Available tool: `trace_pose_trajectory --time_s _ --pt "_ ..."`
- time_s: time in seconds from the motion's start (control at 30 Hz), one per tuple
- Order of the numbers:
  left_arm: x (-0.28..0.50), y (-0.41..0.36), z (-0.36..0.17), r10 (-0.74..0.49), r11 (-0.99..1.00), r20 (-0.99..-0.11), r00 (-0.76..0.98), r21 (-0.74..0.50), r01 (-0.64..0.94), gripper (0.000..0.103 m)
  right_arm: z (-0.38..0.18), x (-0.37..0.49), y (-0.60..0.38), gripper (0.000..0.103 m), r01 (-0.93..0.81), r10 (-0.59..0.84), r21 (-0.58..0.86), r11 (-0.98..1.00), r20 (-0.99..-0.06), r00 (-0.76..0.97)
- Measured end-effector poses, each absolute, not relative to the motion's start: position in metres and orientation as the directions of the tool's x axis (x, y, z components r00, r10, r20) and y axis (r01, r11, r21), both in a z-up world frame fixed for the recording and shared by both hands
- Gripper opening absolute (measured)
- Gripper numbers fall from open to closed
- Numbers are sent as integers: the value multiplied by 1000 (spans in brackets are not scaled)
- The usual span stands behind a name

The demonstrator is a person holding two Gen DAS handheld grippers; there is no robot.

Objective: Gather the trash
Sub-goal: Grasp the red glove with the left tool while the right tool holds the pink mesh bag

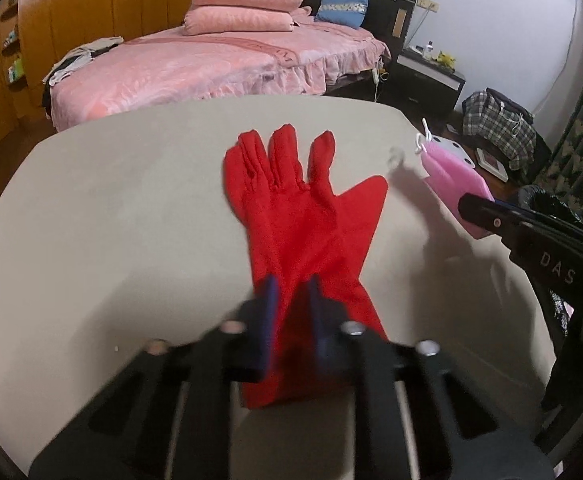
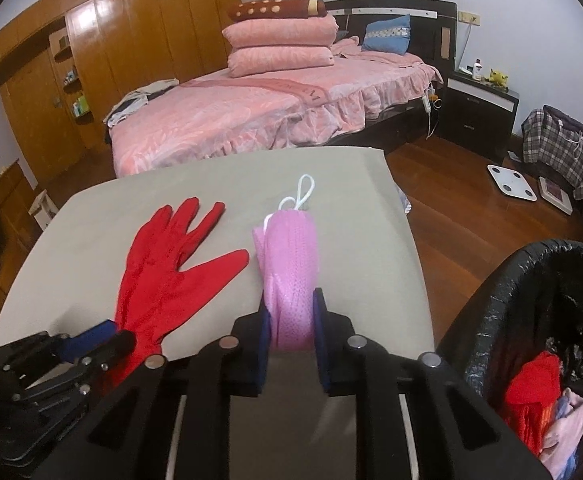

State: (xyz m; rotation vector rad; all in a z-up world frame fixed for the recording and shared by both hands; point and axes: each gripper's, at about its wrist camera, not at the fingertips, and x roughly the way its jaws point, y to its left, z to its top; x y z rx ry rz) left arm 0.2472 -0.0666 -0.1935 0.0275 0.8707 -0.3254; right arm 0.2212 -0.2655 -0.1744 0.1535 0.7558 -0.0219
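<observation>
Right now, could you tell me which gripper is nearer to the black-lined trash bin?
Right. The right gripper, shut on the pink mesh pouch, sits just beside the trash bin. The left gripper, shut on the red glove, is farther across the table.

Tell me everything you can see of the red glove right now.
The red glove is long-cuffed and looks like soft fabric. It lies flat on the grey table, fingers pointing towards the bed, thumb splayed towards the pink mesh pouch, which it does not touch. The left gripper is shut on its cuff end, blue pads pinching the cloth. No other red glove is on the table; something red lies in the black-lined bin.
</observation>
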Motion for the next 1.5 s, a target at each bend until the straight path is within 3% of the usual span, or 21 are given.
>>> trace_pose_trajectory --time_s 0.4,0.67,0.73,0.77,0.8,0.83,1.0,1.07,1.1,1.13,1.17,1.5 --pt "228 -65 -156 -282 950 -677 680 -99 295 0 -154 202 -264 19 53 41 125 991 -650 759" --pt "234 -65 -161 -279 948 -709 648 -97 302 2 -154 197 -266 19 50 47 129 990 -658 751" --pt "239 -68 -168 -267 950 -733 626 -91 299 15 -157 200 -267 19 54 46 129 990 -664 746" --pt "240 -69 -170 -266 950 -739 619 -90 300 48 -156 201 -267 19 54 46 129 990 -665 745" --pt "243 -74 -175 -244 953 -740 626 -65 296 72 -157 201 -267 19 54 45 128 990 -666 744" --pt "243 -74 -176 -244 953 -741 625 -64 296 74 -157 203 -269 19 56 45 128 990 -667 743" --pt "251 -82 -192 -235 951 -770 594 -55 305 71 -161 205 -268 19 59 39 125 990 -668 743" --pt "251 -85 -194 -216 953 -776 593 -35 302 51 -161 206 -268 19 61 37 123 991 -667 744" --pt "250 -89 -192 -246 943 -771 587 -52 328 30 -162 206 -268 19 63 36 123 990 -667 744" --pt "250 -89 -192 -251 943 -772 584 -57 329 21 -161 206 -268 19 65 35 125 990 -666 745" --pt "250 -89 -192 -256 941 -772 582 -62 331 6 -161 205 -267 19 66 35 127 990 -665 746" --pt "232 -77 -158 -281 945 -699 658 -83 316 4 -148 187 -264 19 45 49 131 990 -638 769"
